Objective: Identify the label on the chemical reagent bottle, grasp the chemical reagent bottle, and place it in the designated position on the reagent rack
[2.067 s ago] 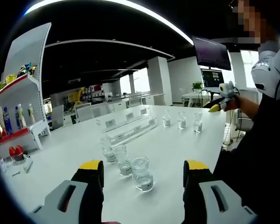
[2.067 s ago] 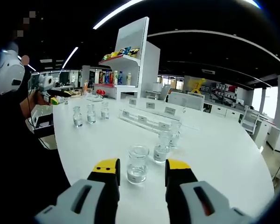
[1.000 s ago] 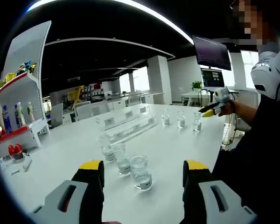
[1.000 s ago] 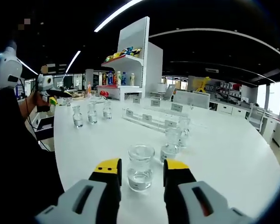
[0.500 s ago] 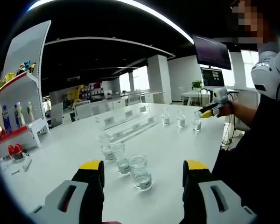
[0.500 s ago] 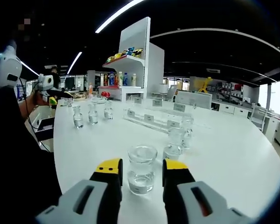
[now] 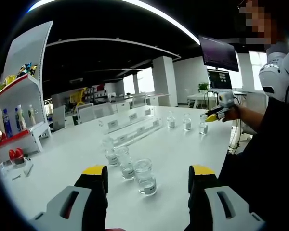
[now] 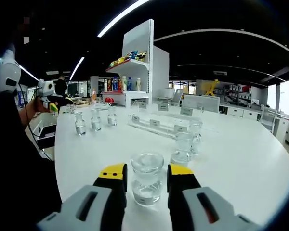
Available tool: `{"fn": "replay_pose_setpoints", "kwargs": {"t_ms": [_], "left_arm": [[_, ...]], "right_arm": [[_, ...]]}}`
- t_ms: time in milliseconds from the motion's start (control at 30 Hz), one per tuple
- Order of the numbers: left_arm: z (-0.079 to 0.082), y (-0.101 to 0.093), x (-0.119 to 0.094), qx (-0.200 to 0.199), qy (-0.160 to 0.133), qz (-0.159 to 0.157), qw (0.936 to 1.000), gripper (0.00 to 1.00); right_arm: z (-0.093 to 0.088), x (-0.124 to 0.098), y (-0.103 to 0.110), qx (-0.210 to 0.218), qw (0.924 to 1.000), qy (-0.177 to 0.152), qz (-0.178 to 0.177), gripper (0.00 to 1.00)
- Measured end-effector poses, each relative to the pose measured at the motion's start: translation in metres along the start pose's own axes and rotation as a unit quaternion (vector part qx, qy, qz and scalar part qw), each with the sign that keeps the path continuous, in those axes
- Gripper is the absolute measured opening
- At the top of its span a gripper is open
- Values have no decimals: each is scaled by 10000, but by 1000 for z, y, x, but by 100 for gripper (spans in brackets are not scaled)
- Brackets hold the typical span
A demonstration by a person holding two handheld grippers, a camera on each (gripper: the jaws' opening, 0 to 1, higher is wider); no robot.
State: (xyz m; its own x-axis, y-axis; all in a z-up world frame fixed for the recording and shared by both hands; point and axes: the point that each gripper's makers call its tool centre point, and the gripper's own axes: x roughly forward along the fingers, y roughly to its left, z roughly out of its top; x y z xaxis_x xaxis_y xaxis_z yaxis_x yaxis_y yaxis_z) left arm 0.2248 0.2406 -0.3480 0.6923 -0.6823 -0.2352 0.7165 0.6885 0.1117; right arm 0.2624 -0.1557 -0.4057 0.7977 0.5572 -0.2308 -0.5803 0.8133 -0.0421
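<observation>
- Zero bottles sit in the reagent rack point(image 8: 156, 124) so far, as far as I can see; the clear labelled rack lies mid-counter, well beyond the near bottles, and its slots look empty.
- Your right gripper point(image 8: 144, 174) has its jaws apart on either side of the nearest reagent bottle point(image 8: 147, 178). The yellow tips flank the glass closely; I can't tell if they touch it. No lift yet, since the bottle stands on the counter point(image 8: 241, 159).
- That bottle is a wide-mouth clear jar holding clear liquid, with a small label on the front. The label text is too small to read, so I can't confirm the ID step from these pictures.
- Your left gripper point(image 7: 147, 174) hangs with jaws wide apart, holding nothing. The same bottle point(image 7: 145, 177) sits ahead between its tips, first in a row of three bottles point(image 7: 119, 159).
- Another person's gripper point(image 7: 213, 113) is at the three small bottles point(image 7: 185, 123) on the far side of the counter; I can't tell if it grips one.
- My read: you're at the very start, grasp phase. Left to do: close on the bottle, lift, match the label to a rack tag, set it down, then repeat for the rest.
</observation>
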Motion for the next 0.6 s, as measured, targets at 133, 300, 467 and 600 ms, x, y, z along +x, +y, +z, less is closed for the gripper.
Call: {"fn": "replay_pose_setpoints", "kwargs": {"t_ms": [133, 300, 467, 600], "left_arm": [[0, 1, 0, -18, -3, 18, 10000, 68], [-1, 3, -1, -28, 4, 30, 10000, 68], [-1, 2, -1, -27, 4, 25, 10000, 68], [-3, 3, -1, -41, 21, 44, 10000, 68]], "right_arm": [[-1, 4, 1, -16, 10000, 3, 19, 32], [-3, 8, 0, 9, 10000, -14, 29, 32], [-4, 11, 0, 37, 10000, -30, 34, 32], [-4, 14, 1, 87, 9999, -102, 64, 31]]}}
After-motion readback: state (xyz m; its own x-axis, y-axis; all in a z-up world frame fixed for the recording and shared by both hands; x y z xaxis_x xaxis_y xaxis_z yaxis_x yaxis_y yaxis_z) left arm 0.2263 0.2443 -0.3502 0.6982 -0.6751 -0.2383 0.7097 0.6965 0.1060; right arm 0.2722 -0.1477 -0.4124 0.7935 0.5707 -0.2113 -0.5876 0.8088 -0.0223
